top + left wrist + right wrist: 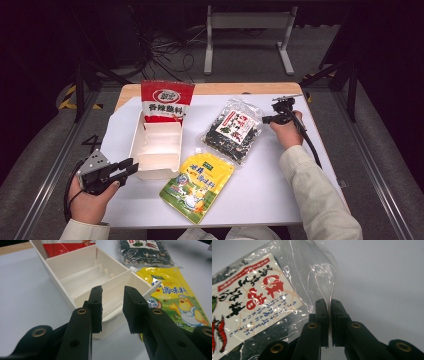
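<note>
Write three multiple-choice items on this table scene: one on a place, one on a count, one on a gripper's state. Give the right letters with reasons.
1. Where is the red packet?
A. standing in the far end of the white box
B. flat under the yellow pouch
C. held by the left gripper

2. How many packets are in the scene?
A. two
B. three
C. five

3. What is the right gripper doing?
A. hanging open over the box
B. lying on the table
C. pinching the clear edge of the seaweed bag

Answers: 1 A, it rises from the box's far compartment. 2 B, red, seaweed and yellow pouch. 3 C, its fingers close on the film.
</note>
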